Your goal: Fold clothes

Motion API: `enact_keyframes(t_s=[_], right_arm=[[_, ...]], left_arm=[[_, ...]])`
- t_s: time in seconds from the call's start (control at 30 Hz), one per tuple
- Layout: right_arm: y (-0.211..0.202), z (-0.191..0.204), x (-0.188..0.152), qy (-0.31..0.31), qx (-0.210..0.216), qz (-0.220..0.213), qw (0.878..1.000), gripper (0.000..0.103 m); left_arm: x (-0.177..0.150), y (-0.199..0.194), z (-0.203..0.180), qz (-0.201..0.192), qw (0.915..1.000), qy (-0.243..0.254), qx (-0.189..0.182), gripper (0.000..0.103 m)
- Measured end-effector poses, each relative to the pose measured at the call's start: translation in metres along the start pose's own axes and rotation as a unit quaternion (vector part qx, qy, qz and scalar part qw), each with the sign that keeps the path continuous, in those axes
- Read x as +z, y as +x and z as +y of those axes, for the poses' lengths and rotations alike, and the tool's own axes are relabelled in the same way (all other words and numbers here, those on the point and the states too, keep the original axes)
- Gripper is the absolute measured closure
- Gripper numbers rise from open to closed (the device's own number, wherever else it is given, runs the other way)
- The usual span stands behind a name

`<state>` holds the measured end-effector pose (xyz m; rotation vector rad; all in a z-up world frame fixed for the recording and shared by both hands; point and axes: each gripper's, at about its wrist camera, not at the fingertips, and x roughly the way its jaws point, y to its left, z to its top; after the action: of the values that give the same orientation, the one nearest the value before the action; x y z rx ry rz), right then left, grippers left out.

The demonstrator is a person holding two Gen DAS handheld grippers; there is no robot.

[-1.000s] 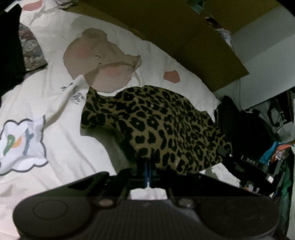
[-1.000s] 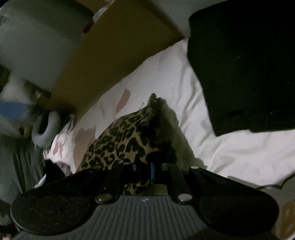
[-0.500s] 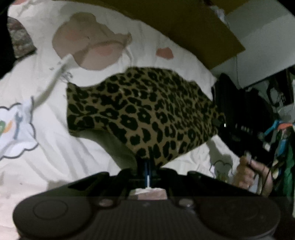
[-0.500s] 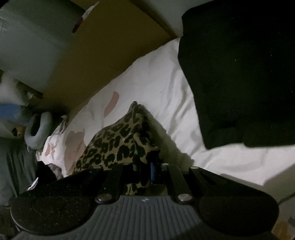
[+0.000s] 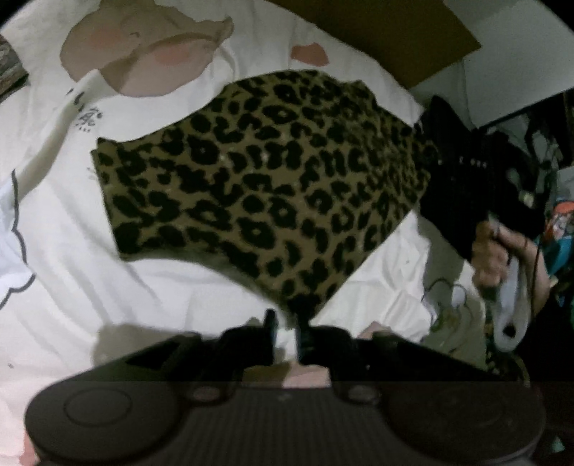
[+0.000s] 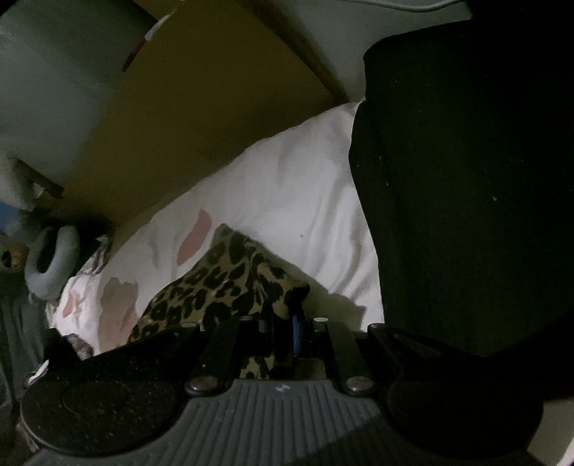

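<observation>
Spreading across the middle of the left wrist view, a leopard-print garment (image 5: 265,186) is seen stretched taut above a white bedsheet (image 5: 71,251) printed with a tan cartoon figure (image 5: 143,46) at the far left and a grey-outlined cloud shape (image 5: 10,251) at the left edge. A near corner of the garment is pinched by the left gripper (image 5: 287,328), whose fingers are drawn almost together on a narrow tuck of cloth, with pale sheet visible just behind them. To the right, the opposite corner of the garment is gripped by the right gripper (image 5: 455,186), a dark body carried by a hand (image 5: 502,258) at the right edge; from this view its finger gap cannot be made out. Beyond the bed, a brown headboard (image 5: 376,32) is seen at the far side. In the right wrist view, a grey neck pillow (image 6: 53,265) is found at the far left beside the bed, and the same brown headboard (image 6: 201,107) runs diagonally behind the sheet (image 6: 287,200). The leopard-print garment (image 6: 222,283) rises from the sheet toward the right gripper (image 6: 283,322), where its corner is clamped between nearly closed fingers, some cloth being tucked back between them. A large black garment (image 6: 466,215) fills the right side, lying on the sheet.
</observation>
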<state>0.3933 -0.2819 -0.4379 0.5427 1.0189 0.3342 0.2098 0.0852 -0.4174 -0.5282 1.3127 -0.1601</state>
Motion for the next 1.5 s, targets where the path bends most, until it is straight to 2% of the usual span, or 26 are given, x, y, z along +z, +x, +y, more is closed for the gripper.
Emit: enact_keyframes(t_s=[0.03,0.1,0.13,0.17,0.23,0.5,0.73,0.8,1.0,1.17,1.3,1.5], right_arm=[[0.004,0.001,0.000,-0.005,-0.013,0.005,1.000,0.091],[0.009,0.004,-0.001,-0.019,-0.037,0.012,0.999,0.081],[0.008,0.006,-0.003,-0.028,-0.042,0.011,0.999,0.076],[0.005,0.006,-0.005,-0.033,-0.041,0.010,0.999,0.069],[0.001,0.004,-0.008,-0.030,-0.041,0.014,0.999,0.060],[-0.024,0.000,-0.028,-0.036,-0.064,0.029,0.997,0.058],[-0.044,-0.002,-0.058,-0.024,-0.075,0.059,0.995,0.057],[-0.048,-0.003,-0.067,-0.024,-0.076,0.067,0.995,0.057],[-0.055,-0.002,-0.080,0.025,-0.041,0.066,0.997,0.057],[-0.052,0.006,-0.085,0.040,-0.013,0.074,0.996,0.057],[-0.045,0.009,-0.090,0.060,0.004,0.083,0.995,0.057],[-0.036,0.014,-0.094,0.086,0.025,0.090,0.992,0.057]], left_arm=[[0.000,-0.001,0.001,0.001,1.0000,0.005,0.008,0.079],[-0.001,-0.006,0.004,-0.003,0.9997,0.013,0.021,0.064],[0.000,-0.009,0.005,-0.008,0.9995,0.016,0.026,0.060],[0.002,-0.013,0.006,-0.013,0.9992,0.020,0.031,0.051],[0.005,-0.019,0.003,-0.023,0.9978,0.038,0.049,0.046],[0.028,-0.035,-0.007,-0.062,0.9851,0.116,0.111,0.041],[0.062,-0.030,-0.002,-0.079,0.9789,0.123,0.143,0.041],[0.074,-0.030,-0.007,-0.083,0.9779,0.127,0.144,0.041],[0.109,-0.031,-0.026,-0.100,0.9731,0.152,0.141,0.041],[0.130,-0.018,-0.038,-0.085,0.9686,0.186,0.142,0.041],[0.139,-0.008,-0.055,-0.077,0.9609,0.229,0.135,0.026],[0.139,0.017,-0.070,-0.046,0.9564,0.265,0.113,0.022]])
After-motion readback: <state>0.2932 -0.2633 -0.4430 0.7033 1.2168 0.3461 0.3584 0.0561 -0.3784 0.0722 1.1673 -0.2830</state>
